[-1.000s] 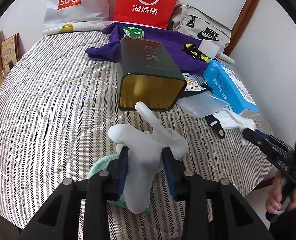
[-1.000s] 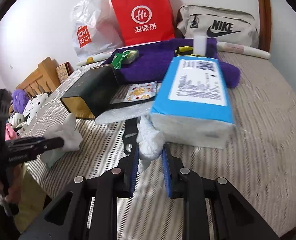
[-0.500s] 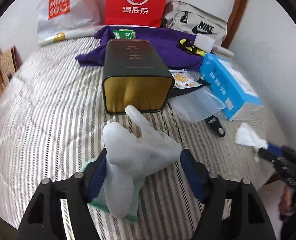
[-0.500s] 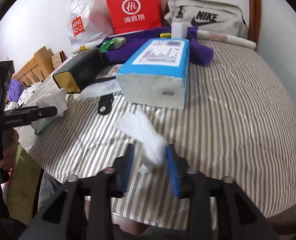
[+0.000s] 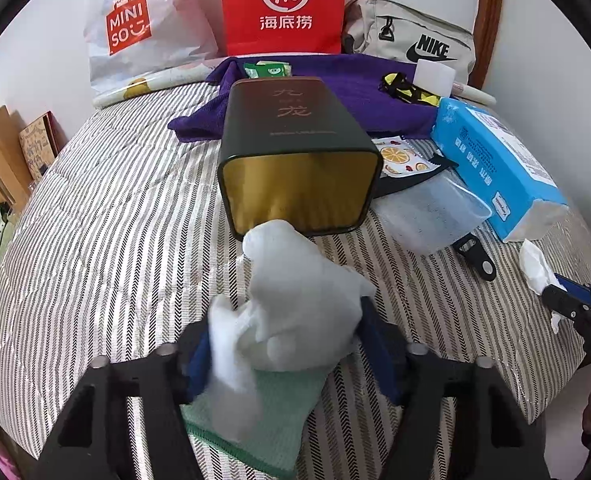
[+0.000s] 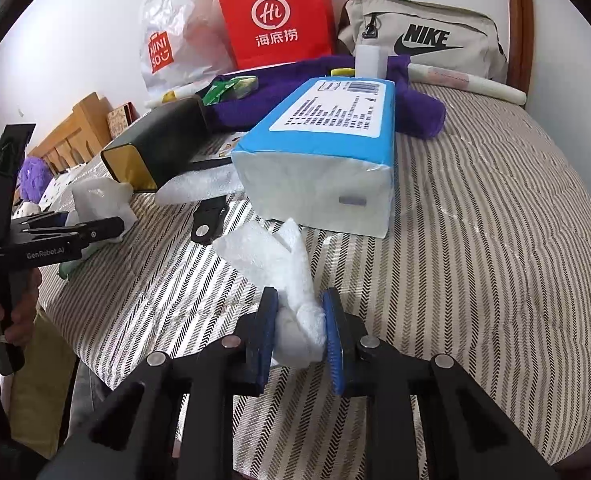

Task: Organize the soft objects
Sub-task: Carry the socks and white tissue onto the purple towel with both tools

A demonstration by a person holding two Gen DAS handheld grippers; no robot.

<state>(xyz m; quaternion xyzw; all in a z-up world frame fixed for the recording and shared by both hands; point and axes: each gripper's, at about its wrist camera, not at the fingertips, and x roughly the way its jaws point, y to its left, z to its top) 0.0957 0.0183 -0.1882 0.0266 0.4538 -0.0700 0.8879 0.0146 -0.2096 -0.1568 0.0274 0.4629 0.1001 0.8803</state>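
Note:
A white glove with a green cuff (image 5: 291,320) lies on the striped bed between the wide-open jaws of my left gripper (image 5: 291,344), just in front of the mouth of a dark tin lying on its side (image 5: 295,160). The glove also shows in the right wrist view (image 6: 99,200). My right gripper (image 6: 299,332) is shut on a crumpled white tissue (image 6: 283,264), held just above the bed in front of a blue tissue pack (image 6: 323,148). The right gripper and its tissue show at the right edge of the left wrist view (image 5: 539,268).
A clear plastic tub (image 5: 427,212), a black strap clip (image 5: 475,256) and a snack sachet (image 5: 399,156) lie right of the tin. A purple towel (image 5: 335,92), red bag (image 5: 283,4), Miniso bag (image 5: 135,28) and Nike pouch (image 5: 415,40) are at the back. The bed edge is near.
My left gripper opened and let the glove go; the glove now lies slumped on the bed near the tin. My right gripper pulled the tissue back away from the blue pack.

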